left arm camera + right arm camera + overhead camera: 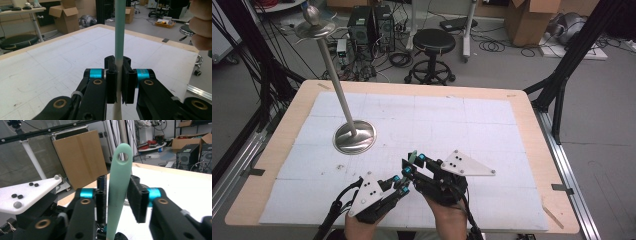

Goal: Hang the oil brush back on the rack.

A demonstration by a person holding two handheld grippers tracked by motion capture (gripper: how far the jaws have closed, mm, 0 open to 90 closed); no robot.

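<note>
A mint-green utensil handle [413, 157] with a round hole at its end stands between both grippers near the table's front edge. My left gripper [402, 184] is shut on the handle's lower part. In the left gripper view the handle [119, 30] rises straight up from the pressed pads of that gripper [119, 83]. My right gripper [413, 164] sits just beyond it, jaws on either side of the handle's upper part. In the right gripper view the handle [120, 177] stands between the pads of the right gripper [117, 200], which lie against its sides. The utensil's working end is hidden.
A metal stand has its round base [354, 136] on the white mat [472, 125] at the middle left, with a slanted pole up to a disc [314, 27]. Beyond the table are a black stool [433, 42], cardboard boxes and cables. A hand [202, 22] shows at the right.
</note>
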